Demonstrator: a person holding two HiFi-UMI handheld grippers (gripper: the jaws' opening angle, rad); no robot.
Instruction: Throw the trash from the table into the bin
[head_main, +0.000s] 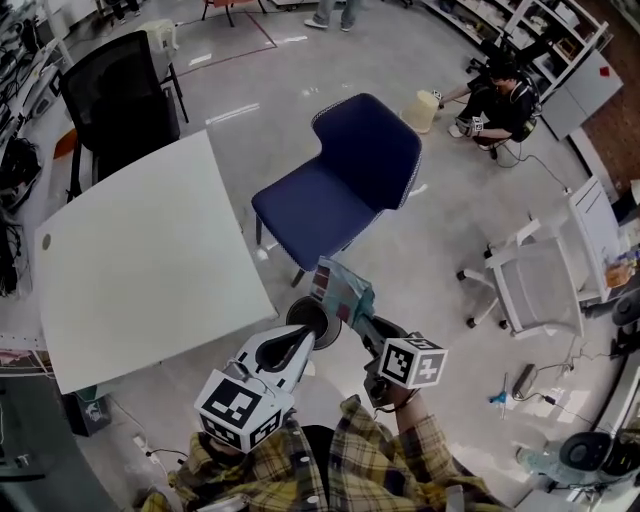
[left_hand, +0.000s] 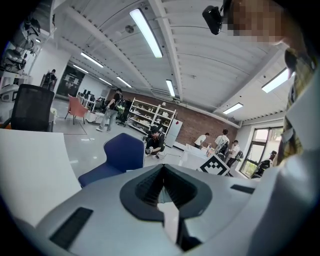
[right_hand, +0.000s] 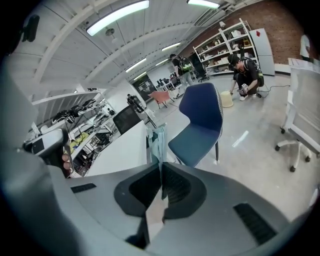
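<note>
1. Wrapper (head_main: 343, 287): crumpled teal packet with a pink-and-dark printed corner. It is off the desk and held in the air above the floor. In the head view its lower edge sits at the far rim of the bin. In the right gripper view it rises from the pads as a thin, edge-on teal strip
2. Right claw (head_main: 360, 318): clenched on the wrapper, with the ribbed pads (right_hand: 176, 189) pressed flat against it. It is angled downward, with its marker cube (head_main: 412, 361) behind it
3. Left claw (head_main: 303, 342): clenched, the jaws drawn together into a narrow V. In the head view its tip lies over the near rim of the bin, just beside the right claw. Its marker cube (head_main: 243, 410) is nearest the camera
4. Bin (head_main: 326, 324): round and black with a dark interior, standing on the grey floor just off the near corner of the desk. The left claw partly covers it
5. Desk (head_main: 150, 250): white top with a small round cable hole (head_main: 45, 241) near its left edge
6. Blue chair (head_main: 340, 180): upholstered, standing beyond the bin and beside the desk
7. Black chair (head_main: 120, 100): at the far side of the desk
8. White office chair (head_main: 540, 280): on castors, well apart to the right
9. Plaid sleeves (head_main: 350, 470): the person's arms behind both claws
10. Crouching person (head_main: 500, 100): on the floor by the shelving, far off
</note>
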